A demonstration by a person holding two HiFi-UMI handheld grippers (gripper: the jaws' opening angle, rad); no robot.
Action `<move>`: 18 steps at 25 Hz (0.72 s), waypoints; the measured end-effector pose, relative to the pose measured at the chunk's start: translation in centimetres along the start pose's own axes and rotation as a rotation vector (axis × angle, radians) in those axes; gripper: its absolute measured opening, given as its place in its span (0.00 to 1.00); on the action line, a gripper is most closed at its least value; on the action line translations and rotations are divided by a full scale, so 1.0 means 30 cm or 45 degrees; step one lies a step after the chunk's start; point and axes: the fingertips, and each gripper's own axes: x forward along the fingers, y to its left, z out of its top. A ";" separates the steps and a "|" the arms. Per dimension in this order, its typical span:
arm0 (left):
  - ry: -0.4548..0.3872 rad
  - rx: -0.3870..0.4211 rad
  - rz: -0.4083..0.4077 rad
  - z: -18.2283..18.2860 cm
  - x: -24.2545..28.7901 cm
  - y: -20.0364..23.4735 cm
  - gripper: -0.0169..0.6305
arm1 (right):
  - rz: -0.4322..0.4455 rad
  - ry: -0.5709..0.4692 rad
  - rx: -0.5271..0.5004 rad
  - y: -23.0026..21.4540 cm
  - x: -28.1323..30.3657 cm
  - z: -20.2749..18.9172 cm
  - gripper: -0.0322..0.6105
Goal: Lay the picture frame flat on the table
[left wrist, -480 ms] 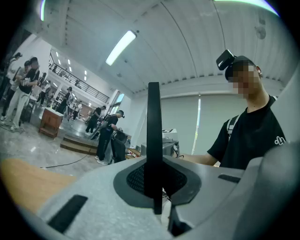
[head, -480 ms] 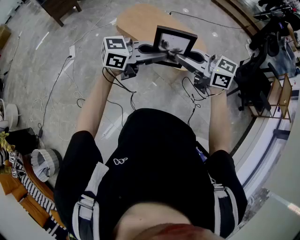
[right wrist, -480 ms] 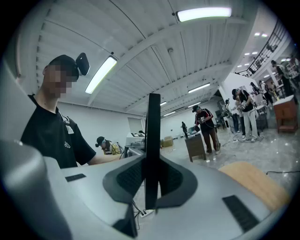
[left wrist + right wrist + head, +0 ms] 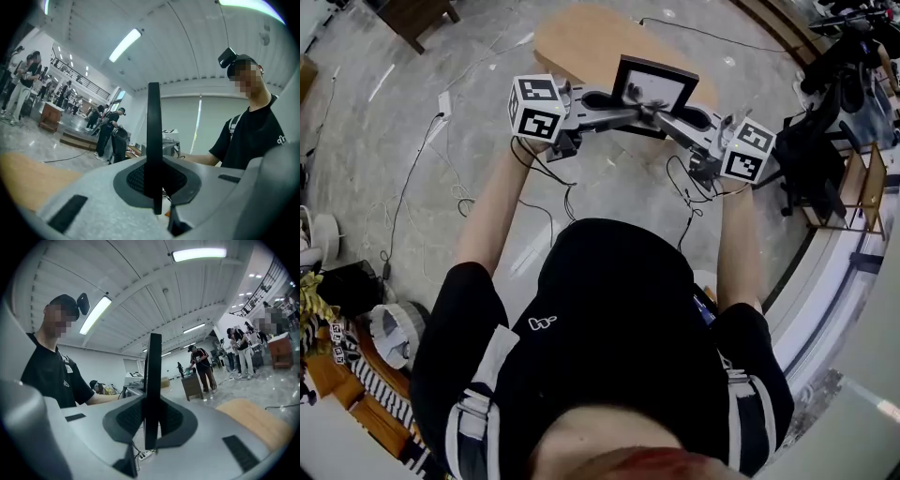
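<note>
Over the near edge of the worktop (image 4: 581, 42), the picture frame (image 4: 653, 86) is held standing, clamped at its lower part by the left claw (image 4: 630, 112) and the right claw (image 4: 664, 116). Its printed face is seen only in the head view. In the left and right gripper views it is shown edge-on as a thin black bar, pressed between each claw's dark pads (image 4: 133, 176).

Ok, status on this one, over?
Left claw, right claw both shut on picture frame. Frame upright over wooden table, not flat yet. Nothing seen in the way.
</note>
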 end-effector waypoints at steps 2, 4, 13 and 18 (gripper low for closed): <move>0.005 -0.027 -0.003 -0.018 0.020 0.011 0.05 | -0.009 -0.003 0.027 -0.015 -0.018 -0.019 0.15; 0.016 -0.060 -0.005 -0.052 0.042 0.028 0.05 | -0.022 -0.003 0.061 -0.036 -0.036 -0.054 0.15; 0.061 -0.147 -0.020 -0.175 -0.067 0.104 0.05 | -0.101 0.007 0.172 -0.095 0.085 -0.184 0.15; 0.053 -0.170 -0.010 -0.187 -0.121 0.215 0.05 | -0.112 0.014 0.187 -0.192 0.160 -0.197 0.15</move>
